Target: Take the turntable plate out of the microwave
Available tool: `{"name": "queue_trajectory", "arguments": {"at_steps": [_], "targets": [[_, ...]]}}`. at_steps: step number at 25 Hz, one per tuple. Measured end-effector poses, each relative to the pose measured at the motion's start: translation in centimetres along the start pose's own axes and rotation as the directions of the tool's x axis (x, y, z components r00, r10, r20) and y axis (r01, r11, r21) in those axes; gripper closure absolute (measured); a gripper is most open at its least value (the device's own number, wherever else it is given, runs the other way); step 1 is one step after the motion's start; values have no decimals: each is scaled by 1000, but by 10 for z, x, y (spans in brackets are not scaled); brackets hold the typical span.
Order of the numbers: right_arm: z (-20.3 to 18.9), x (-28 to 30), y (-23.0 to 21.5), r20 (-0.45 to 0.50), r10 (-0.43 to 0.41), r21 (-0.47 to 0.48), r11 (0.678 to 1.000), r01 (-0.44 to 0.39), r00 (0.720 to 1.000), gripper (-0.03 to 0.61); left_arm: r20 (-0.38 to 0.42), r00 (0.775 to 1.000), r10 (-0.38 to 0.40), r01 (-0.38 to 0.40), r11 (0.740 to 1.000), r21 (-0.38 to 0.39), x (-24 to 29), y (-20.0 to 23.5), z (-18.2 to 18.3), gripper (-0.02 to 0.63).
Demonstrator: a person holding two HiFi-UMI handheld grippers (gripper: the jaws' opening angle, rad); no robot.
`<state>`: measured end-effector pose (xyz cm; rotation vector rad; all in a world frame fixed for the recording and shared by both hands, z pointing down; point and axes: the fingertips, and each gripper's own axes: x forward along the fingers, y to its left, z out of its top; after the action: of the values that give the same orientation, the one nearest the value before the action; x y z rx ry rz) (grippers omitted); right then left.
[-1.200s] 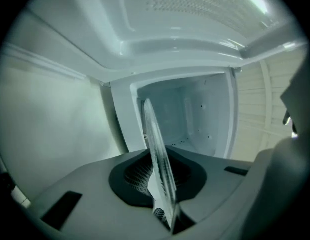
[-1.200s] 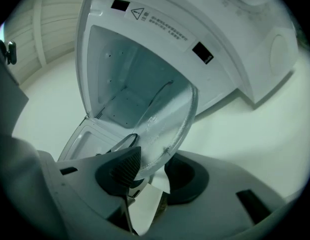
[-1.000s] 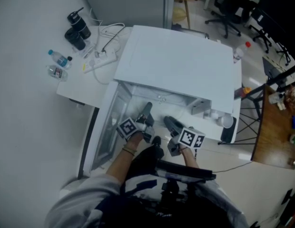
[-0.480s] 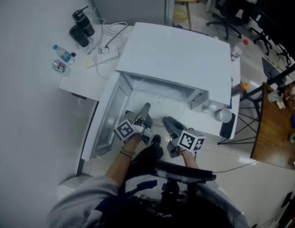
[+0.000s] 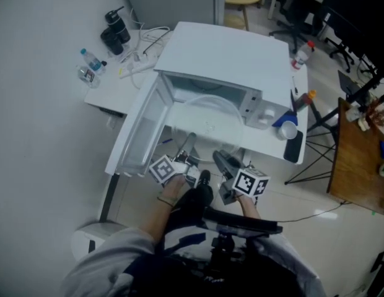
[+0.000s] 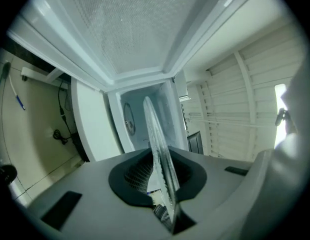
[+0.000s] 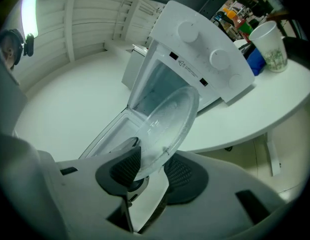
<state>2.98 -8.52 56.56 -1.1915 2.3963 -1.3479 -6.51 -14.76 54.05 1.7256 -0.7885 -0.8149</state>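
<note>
The clear glass turntable plate (image 5: 207,119) hangs half out of the white microwave (image 5: 229,54), whose door (image 5: 142,132) swings open to the left. My left gripper (image 5: 191,142) is shut on the plate's near rim; in the left gripper view the plate (image 6: 157,144) runs edge-on between the pads of the left gripper (image 6: 162,184). My right gripper (image 5: 220,158) is at the rim beside it. In the right gripper view the plate (image 7: 170,119) lies tilted between the widely spread jaws of the right gripper (image 7: 152,166), with a gap showing at the right pad.
The table left of the microwave holds a power strip (image 5: 136,73), a water bottle (image 5: 91,59) and black tumblers (image 5: 114,33). A cup (image 5: 288,130) and a dark phone (image 5: 295,147) sit at the microwave's right. A wooden desk (image 5: 359,159) stands further right.
Both grippers have drawn back out of the microwave's mouth toward me and slightly up, bringing the glass plate out with them. The plate now shows in front of the opening.
</note>
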Motion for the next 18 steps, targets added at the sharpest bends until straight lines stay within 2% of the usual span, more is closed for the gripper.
{"name": "queue_trajectory", "arguments": {"at_steps": [3, 8, 18], "targets": [[-16, -24, 10, 6, 26, -14, 1000, -26, 1000, 431, 10, 1000, -5, 5, 1000, 30, -24, -14, -16, 583], [-37, -74, 33, 23, 27, -54, 998, -26, 999, 431, 42, 998, -55, 54, 998, 25, -64, -46, -48, 583], [-85, -149, 61, 38, 50, -94, 995, -46, 998, 432, 64, 993, -100, 99, 995, 19, -131, -86, -101, 583]]}}
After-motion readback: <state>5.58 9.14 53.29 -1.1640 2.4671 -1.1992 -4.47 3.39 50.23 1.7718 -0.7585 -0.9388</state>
